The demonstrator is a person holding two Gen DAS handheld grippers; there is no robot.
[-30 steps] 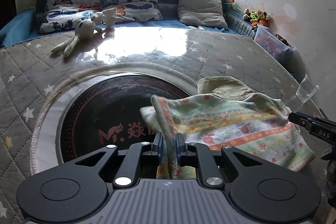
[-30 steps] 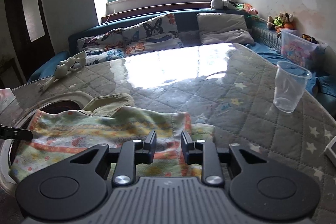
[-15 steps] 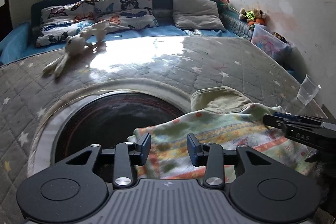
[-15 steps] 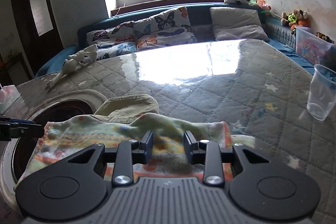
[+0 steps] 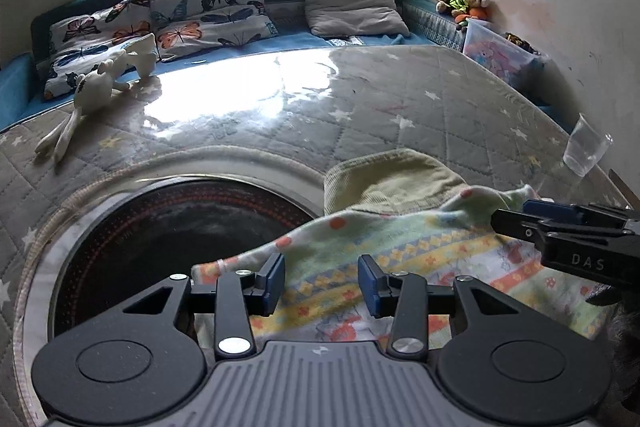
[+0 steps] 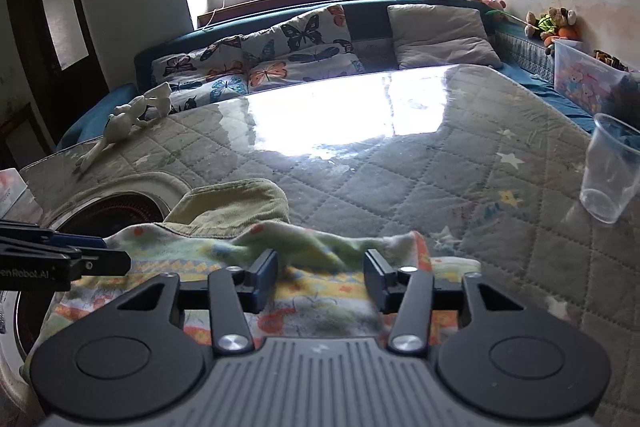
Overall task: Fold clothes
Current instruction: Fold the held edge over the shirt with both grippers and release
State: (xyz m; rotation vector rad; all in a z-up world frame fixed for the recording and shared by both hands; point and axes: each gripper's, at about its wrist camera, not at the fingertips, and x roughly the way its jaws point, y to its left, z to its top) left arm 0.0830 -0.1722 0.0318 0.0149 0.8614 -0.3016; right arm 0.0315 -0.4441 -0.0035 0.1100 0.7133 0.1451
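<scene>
A colourful patterned cloth [image 5: 400, 259] lies folded on the table, partly over an olive-green garment [image 5: 384, 179]. My left gripper [image 5: 321, 285] is open just above the cloth's near left part, holding nothing. My right gripper [image 6: 320, 281] is open above the cloth [image 6: 320, 279] near its right edge, and it also shows in the left wrist view [image 5: 520, 219] at the right. The olive garment [image 6: 232, 203] sticks out behind the cloth.
The table has a quilted grey star cover [image 5: 360, 107] under glass and a round dark inset [image 5: 172, 227] at the left. A clear plastic cup [image 6: 612, 171] stands at the right. A white plush rabbit [image 5: 88, 95] lies far left. Sofa cushions [image 5: 200, 15] sit behind.
My left gripper let go of the cloth's edge and opened wide; the lifted flap now lies flat. My right gripper opened wider. Both drew back slightly.
</scene>
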